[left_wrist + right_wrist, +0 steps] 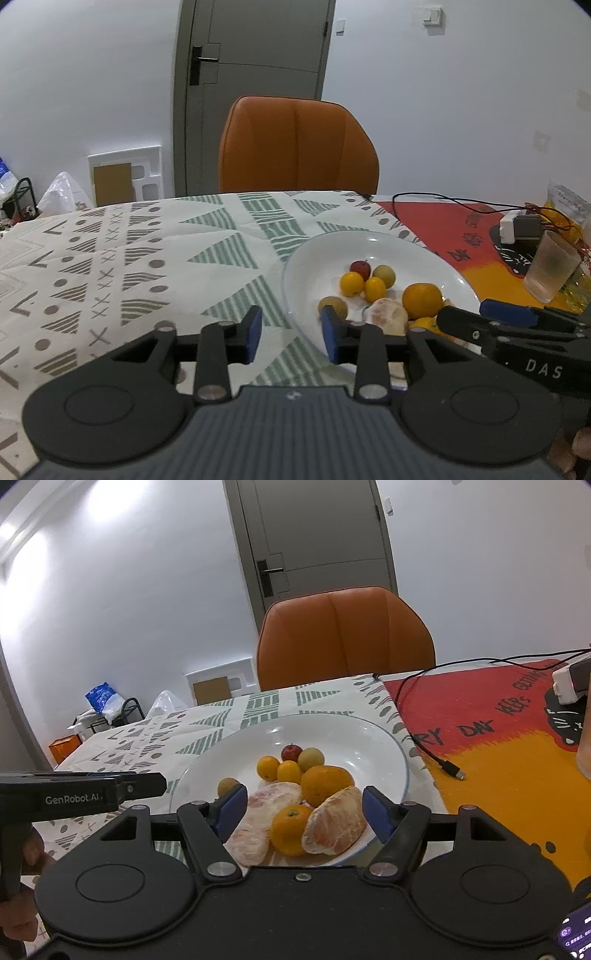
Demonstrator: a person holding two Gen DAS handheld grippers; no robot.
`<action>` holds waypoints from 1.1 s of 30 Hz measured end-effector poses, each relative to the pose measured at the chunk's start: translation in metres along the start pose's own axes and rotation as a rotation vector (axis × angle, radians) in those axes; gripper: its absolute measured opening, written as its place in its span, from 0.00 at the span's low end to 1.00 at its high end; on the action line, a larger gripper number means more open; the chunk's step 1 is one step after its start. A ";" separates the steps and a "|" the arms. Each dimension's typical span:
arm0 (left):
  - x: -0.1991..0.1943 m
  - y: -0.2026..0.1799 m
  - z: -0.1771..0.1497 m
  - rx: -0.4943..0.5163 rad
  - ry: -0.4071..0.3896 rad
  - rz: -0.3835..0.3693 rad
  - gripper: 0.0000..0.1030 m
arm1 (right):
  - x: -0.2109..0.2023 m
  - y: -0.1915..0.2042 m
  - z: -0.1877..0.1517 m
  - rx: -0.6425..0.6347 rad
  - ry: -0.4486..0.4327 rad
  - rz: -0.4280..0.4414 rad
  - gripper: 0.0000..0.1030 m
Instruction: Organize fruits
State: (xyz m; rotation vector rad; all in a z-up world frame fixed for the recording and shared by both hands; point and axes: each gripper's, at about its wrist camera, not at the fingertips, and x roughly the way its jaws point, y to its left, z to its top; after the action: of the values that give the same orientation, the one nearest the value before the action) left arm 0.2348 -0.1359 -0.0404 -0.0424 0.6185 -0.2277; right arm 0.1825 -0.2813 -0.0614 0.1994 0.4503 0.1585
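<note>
White and wide, the plate [369, 738] near the bench's far edge already holds all the fruit [291, 786], so with the left tool [291, 332] and right tool [304, 808] both open and empty, sorting likely awaits a grasp.

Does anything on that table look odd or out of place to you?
Mostly the loose black cable trailing across the red cloth, its plug lying unconnected near the white plate. Two peeled fruit pieces sit among whole fruits. Nothing looks spilled.
</note>
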 end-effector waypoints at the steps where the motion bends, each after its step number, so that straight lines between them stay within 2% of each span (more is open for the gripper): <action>1: -0.002 0.001 -0.001 0.001 0.000 0.004 0.38 | 0.000 0.001 0.000 -0.002 0.000 0.001 0.69; 4: -0.007 0.005 -0.004 0.002 0.005 0.008 0.48 | -0.001 0.006 -0.001 -0.011 0.003 0.005 0.71; 8: -0.017 0.009 -0.007 0.005 -0.006 -0.007 0.57 | -0.001 0.013 -0.002 -0.017 0.011 -0.006 0.73; 10: -0.023 0.012 -0.008 0.000 -0.014 -0.004 0.69 | -0.003 0.018 -0.002 -0.020 0.012 -0.012 0.75; 15: -0.038 0.025 -0.009 -0.031 -0.048 0.022 0.83 | -0.010 0.029 -0.002 -0.013 0.007 -0.023 0.93; 16: -0.040 0.028 -0.009 -0.041 -0.049 0.023 0.85 | -0.011 0.031 -0.002 -0.008 0.005 -0.018 0.94; 20: -0.048 0.036 -0.010 -0.038 -0.040 0.053 0.88 | -0.016 0.041 -0.004 -0.012 -0.004 -0.021 1.00; 27: -0.066 0.051 -0.010 -0.061 -0.054 0.115 0.94 | -0.026 0.052 -0.005 -0.018 -0.015 0.002 1.00; 33: -0.077 0.060 -0.015 -0.082 -0.036 0.155 0.94 | -0.039 0.059 -0.005 -0.032 -0.018 0.030 1.00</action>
State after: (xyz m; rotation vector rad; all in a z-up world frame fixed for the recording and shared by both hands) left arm 0.1774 -0.0601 -0.0151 -0.0769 0.5920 -0.0517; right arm 0.1387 -0.2307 -0.0363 0.1759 0.4264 0.1926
